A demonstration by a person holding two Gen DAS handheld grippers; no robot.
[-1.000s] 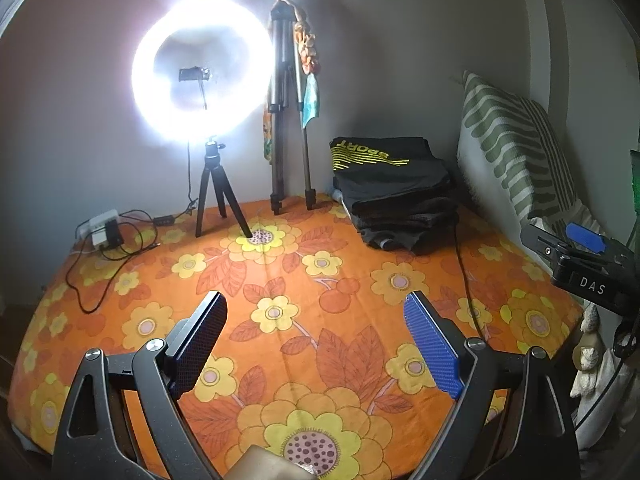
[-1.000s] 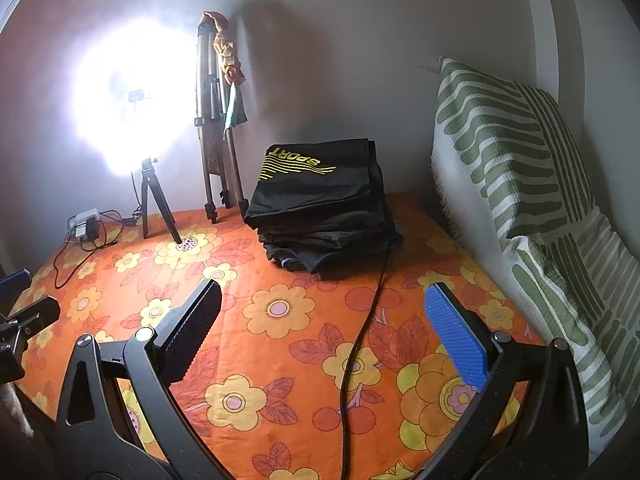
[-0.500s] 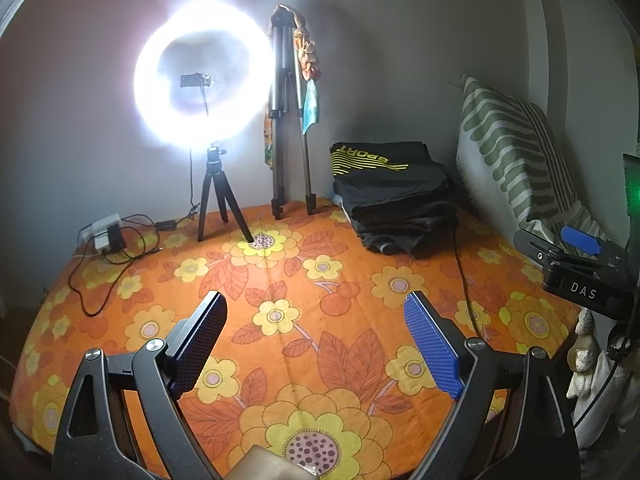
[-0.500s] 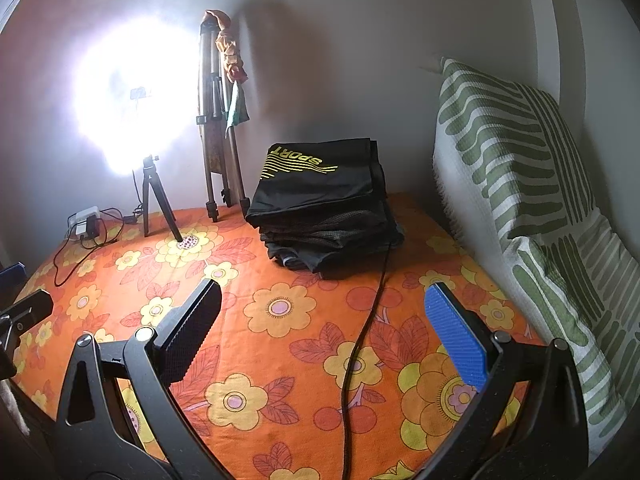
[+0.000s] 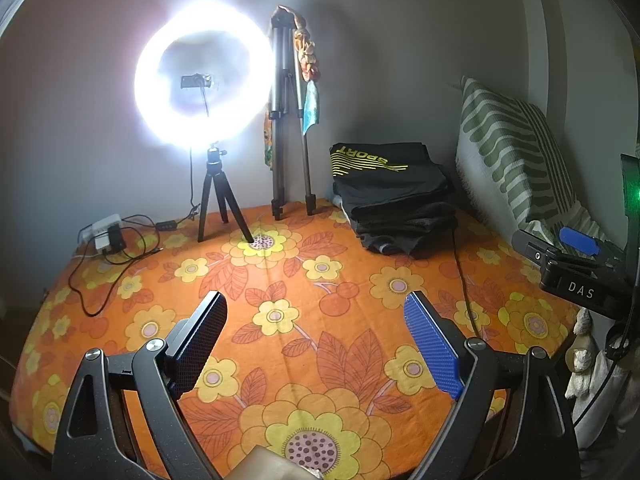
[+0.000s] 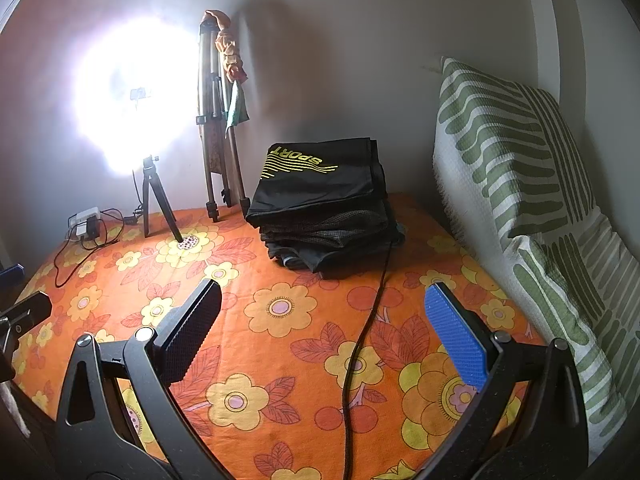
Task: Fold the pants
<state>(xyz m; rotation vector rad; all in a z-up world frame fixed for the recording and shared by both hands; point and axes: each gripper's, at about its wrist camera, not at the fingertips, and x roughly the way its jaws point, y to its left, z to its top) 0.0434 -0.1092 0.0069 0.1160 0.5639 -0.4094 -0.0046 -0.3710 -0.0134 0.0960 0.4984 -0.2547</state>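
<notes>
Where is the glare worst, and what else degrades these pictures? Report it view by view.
Left wrist view: the ring light glares but keeps its ring shape, and fisheye distortion bows the orange floral bedspread. Right wrist view: the same light blows out into a shapeless white patch, the black stack of folded clothes is dim but the SPORT print is legible, and the corners are vignetted.

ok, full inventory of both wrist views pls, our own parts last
folded dark garment stack: one, black, top piece with yellow SPORT print, far end of bed
floral bedsheet: one, orange and yellow, covers bed
ring light on small black tripod: one, white, lit, far left
folded metal tripod: one, silver, leans on wall
striped pillows: two, green and white, right edge
black cable: one, crosses sheet
left gripper: jaws open, empty
right gripper: jaws open, empty
</notes>
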